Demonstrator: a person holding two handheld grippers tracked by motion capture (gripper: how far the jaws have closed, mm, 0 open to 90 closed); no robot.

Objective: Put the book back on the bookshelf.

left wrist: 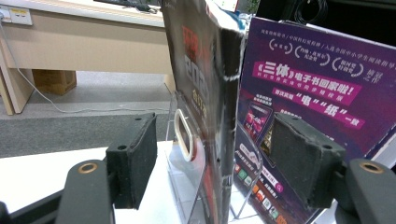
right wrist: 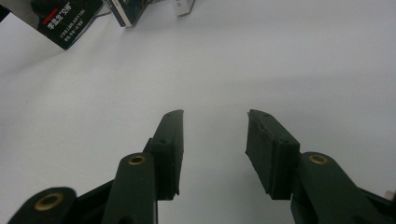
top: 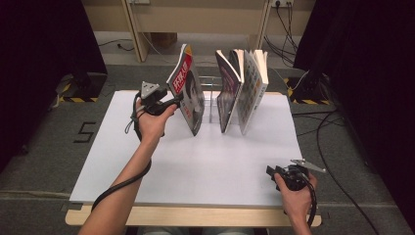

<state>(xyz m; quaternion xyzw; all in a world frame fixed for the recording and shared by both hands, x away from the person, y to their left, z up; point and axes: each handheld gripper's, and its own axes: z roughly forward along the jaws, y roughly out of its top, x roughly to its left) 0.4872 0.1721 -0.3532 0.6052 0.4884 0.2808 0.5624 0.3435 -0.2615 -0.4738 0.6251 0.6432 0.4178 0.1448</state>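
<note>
Your left gripper (left wrist: 212,161) straddles the leaning magazine (top: 188,93) with jaws apart, not clamped, probably lining up a grab; right gripper (right wrist: 214,144) idles open over the table (top: 205,161).

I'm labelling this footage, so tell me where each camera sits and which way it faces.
High view: above the person's side, looking forward and down at the white table; both forearms show.
Left gripper view: on the left hand-held gripper, facing the red-spined magazine between its open jaws.
Right gripper view: on the right hand-held gripper, facing bare table.
Shared: high and left views show the purple magazine.
</note>
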